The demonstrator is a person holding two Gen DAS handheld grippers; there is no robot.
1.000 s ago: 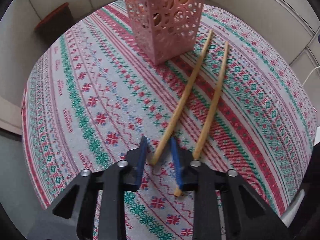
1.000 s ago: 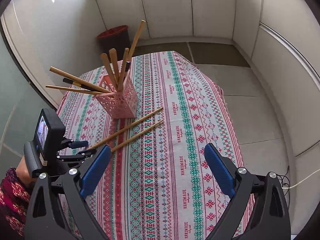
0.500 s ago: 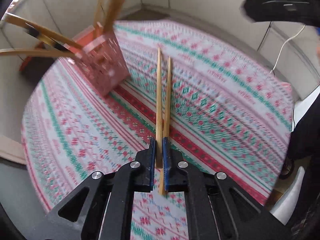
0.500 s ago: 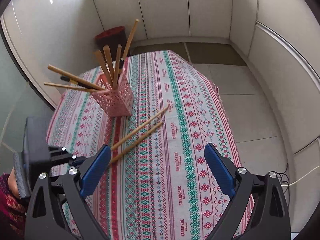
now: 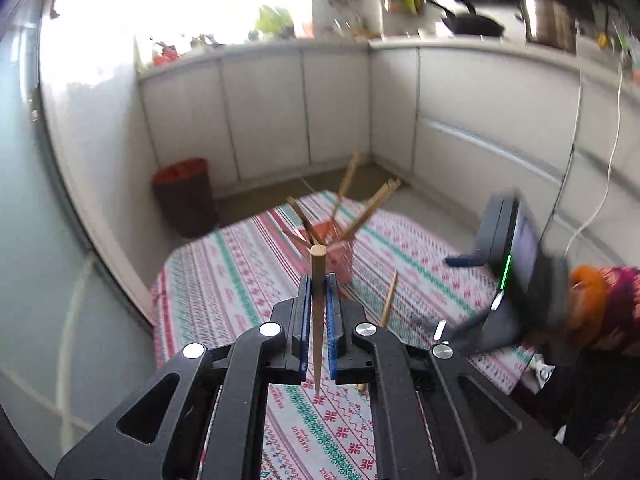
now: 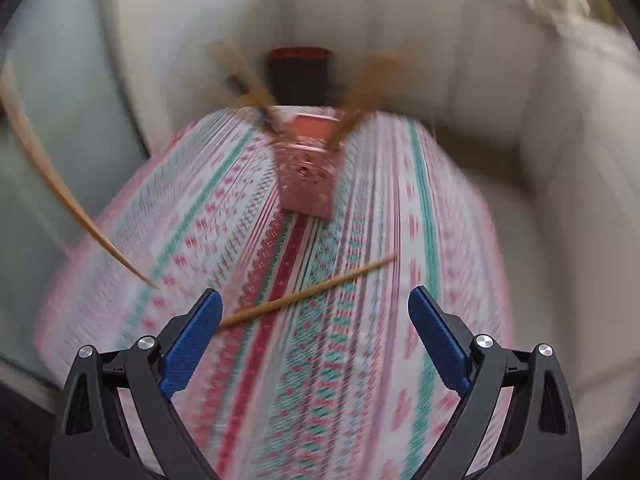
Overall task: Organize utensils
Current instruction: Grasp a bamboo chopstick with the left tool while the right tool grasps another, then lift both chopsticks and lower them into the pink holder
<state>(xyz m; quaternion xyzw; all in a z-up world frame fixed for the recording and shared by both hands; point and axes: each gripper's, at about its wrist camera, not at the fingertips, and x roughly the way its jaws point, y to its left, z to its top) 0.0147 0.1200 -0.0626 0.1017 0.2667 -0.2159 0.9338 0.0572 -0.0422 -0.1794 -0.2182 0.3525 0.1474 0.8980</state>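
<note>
My left gripper (image 5: pixel 317 288) is shut on a wooden chopstick (image 5: pixel 318 320) and holds it lifted above the table, its blunt end toward the camera's far side. A second chopstick (image 5: pixel 389 299) lies on the patterned tablecloth (image 5: pixel 224 280) beyond. The pink perforated holder (image 5: pixel 340 256) with several wooden utensils stands behind. In the blurred right wrist view my right gripper (image 6: pixel 316 324) is open over the cloth, just short of the lying chopstick (image 6: pixel 308 292), with the holder (image 6: pixel 308 180) farther ahead. The held chopstick (image 6: pixel 60 196) crosses the left of that view.
A dark bin with a red rim (image 5: pixel 184 196) stands on the floor past the table. White cabinets (image 5: pixel 264 112) line the walls. The other gripper's body and a person's orange-and-patterned sleeve (image 5: pixel 600 300) show at the right of the left wrist view.
The left gripper closed on one chopstick and lifted it well above the table. The right gripper swung toward the remaining chopstick and rolled, so the holder now stands straight ahead of it.
</note>
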